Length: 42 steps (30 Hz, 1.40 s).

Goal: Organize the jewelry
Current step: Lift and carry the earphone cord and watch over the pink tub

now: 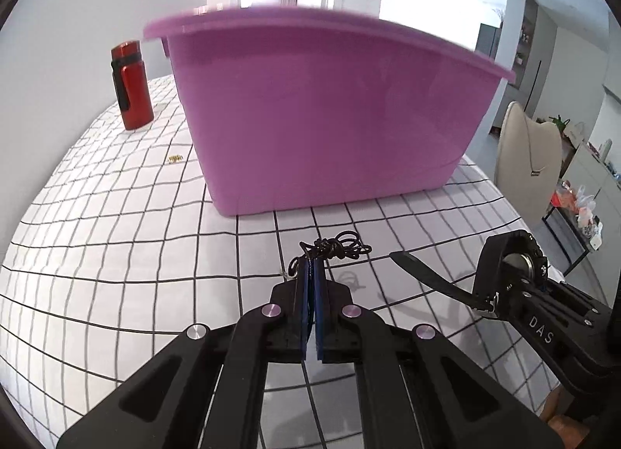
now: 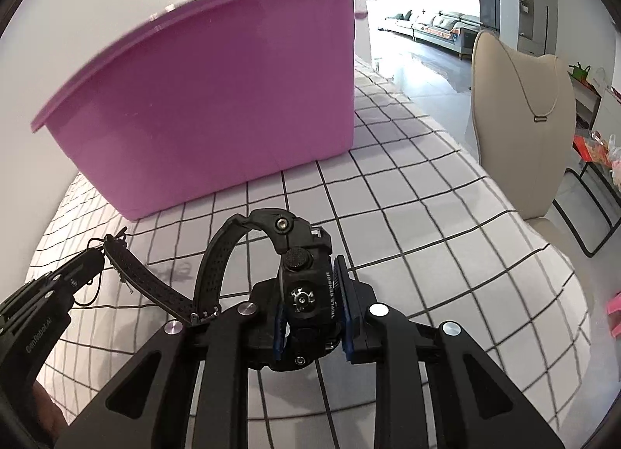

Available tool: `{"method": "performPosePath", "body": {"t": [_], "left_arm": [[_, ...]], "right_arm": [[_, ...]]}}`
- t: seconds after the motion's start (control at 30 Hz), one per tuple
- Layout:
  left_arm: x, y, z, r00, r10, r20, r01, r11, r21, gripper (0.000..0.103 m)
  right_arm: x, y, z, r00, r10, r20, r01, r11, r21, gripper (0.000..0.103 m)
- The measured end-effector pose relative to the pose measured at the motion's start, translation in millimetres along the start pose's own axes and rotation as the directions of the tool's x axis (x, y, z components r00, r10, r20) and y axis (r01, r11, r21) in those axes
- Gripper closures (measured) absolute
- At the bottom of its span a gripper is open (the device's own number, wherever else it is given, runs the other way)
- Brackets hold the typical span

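My left gripper [image 1: 310, 270] is shut on a tangled black cord necklace [image 1: 339, 246], held just above the checked tablecloth in front of a big purple plastic tub [image 1: 322, 115]. My right gripper [image 2: 310, 293] is shut on the case of a black digital watch [image 2: 304, 286], whose perforated strap [image 2: 147, 278] sticks out to the left. In the left wrist view the watch [image 1: 516, 262] and right gripper show at the right. In the right wrist view the left gripper [image 2: 106, 251] and the cord show at the left, near the strap's end. The tub's inside is hidden.
A red bottle [image 1: 132, 86] stands on the table left of the tub. A small gold piece [image 1: 174, 158] lies on the cloth by the tub's left corner. A beige necklace bust [image 2: 520, 115] with a thin chain stands off the table's right edge.
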<state>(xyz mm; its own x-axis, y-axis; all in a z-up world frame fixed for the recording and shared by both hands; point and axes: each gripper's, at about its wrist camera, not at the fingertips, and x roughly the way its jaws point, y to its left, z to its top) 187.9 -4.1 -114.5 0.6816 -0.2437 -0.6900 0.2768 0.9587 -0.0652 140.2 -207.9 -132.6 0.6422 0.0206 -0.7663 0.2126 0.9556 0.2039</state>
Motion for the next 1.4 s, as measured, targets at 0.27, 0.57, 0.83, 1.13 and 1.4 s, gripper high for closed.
{"method": "performPosePath", "body": {"t": [0.27,0.57,0.83,1.13,1.4], "left_arm": [[-35.0,-1.0,15.9,1.000,0.015,-0.008,-0.015,1.000,0.016,0.100],[-78.3,1.8,41.5,1.000,0.012,0.024,-0.012,1.000,0.017,0.100],[-120.4,-2.6,62.3,0.997,-0.037,0.069,0.035,0.999,0.031,0.100],[-142.4,-10.8,85.1,0.994,-0.013,0.110,0.013,1.000,0.001,0.100],[-134.7,-34.6,115.3,0.984,0.118,0.137,-0.104,0.989,-0.105,0.100]], "right_arm": [[-41.6,3.1,15.4,1.000,0.007,0.013,-0.007,1.000,-0.014,0.082],[-89.9,13.4,36.2,0.999,0.027,0.027,-0.026,0.999,-0.034,0.082],[-140.7,25.4,67.3,0.996,0.039,0.084,-0.035,0.998,-0.053,0.082],[-163.3,25.5,108.4,0.987,0.087,0.131,-0.074,0.992,-0.100,0.082],[-137.5,10.8,163.6,0.971,0.206,0.122,-0.178,0.962,-0.205,0.082]]}}
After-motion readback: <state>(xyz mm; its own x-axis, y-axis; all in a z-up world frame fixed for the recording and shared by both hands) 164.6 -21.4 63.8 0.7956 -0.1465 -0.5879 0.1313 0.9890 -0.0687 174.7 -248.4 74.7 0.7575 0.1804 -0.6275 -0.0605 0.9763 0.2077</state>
